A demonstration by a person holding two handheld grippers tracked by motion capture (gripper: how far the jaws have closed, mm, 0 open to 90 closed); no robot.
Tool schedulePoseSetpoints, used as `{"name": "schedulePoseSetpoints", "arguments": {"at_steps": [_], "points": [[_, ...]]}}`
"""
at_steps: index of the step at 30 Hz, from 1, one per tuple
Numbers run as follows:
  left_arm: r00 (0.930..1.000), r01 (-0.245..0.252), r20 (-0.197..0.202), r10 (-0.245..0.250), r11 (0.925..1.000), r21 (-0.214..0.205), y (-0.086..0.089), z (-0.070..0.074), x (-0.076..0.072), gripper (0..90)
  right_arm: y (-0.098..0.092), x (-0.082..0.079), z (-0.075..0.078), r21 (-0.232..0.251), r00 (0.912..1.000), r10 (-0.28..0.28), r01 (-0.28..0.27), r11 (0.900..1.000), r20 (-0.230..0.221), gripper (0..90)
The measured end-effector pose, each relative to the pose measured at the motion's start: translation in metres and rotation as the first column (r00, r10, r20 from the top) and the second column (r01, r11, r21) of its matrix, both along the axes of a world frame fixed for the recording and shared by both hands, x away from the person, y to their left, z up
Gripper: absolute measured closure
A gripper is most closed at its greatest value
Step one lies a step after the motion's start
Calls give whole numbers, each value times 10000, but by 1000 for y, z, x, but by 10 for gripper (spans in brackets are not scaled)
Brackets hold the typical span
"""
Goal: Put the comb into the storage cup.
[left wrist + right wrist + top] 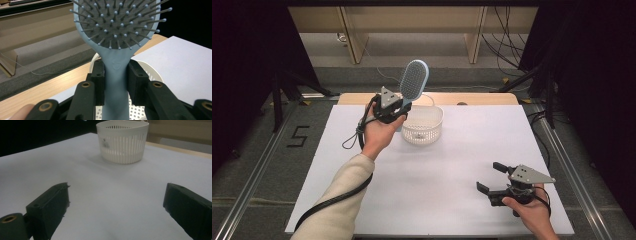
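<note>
The left gripper [398,111] is clamped on the handle of a pale blue hairbrush [413,80], its 2 black jaws pressing the handle from both sides in the left gripper view. It holds the brush up off the table, head tilted up and away toward the far side, bristles facing the person. The brush hangs at the near left rim of a white slotted basket [424,129], which stands on the white table [452,200] toward its far middle; part of the handle seems to reach down over the basket's edge.

The right gripper [486,179] rests low at the near right of the table, well apart from the basket, jaws spread wide with nothing between them.

The step in hand looks like carrying the brush at the basket, most likely to put it in. If so, the next move calls for bringing the handle over the basket's opening, lowering it until it rests inside, then parting the jaws. The basket looks light, so a knock on its rim could shift or tip it.
</note>
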State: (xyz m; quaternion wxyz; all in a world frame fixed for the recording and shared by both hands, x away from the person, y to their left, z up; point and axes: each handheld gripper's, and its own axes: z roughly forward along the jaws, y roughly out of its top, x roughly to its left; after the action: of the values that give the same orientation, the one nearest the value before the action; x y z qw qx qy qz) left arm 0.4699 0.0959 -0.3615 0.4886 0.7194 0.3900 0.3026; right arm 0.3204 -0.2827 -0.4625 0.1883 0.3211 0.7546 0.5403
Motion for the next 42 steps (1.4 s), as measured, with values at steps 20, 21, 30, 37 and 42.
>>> {"name": "schedulePoseSetpoints", "arguments": {"at_steps": [20,21,30,37,42], "points": [[10000,62,47,-62,10000,-32,-4,4,6,700,0,0,0,46,10000,-6,6,10000,-18,72],[10000,70,58,-70,10000,-43,-4,4,6,700,0,0,0,39,10000,-8,8,10000,-16,73],[9999,86,105,-86,10000,-39,-5,6,8,700,-1,0,0,26,10000,-4,4,10000,-9,72],[9999,81,116,-80,10000,-49,-6,5,9,700,-1,0,0,28,10000,-6,6,10000,-6,73],[9999,73,128,-72,10000,-45,-7,5,10,700,-1,0,0,29,10000,3,-3,10000,-6,73]]}}
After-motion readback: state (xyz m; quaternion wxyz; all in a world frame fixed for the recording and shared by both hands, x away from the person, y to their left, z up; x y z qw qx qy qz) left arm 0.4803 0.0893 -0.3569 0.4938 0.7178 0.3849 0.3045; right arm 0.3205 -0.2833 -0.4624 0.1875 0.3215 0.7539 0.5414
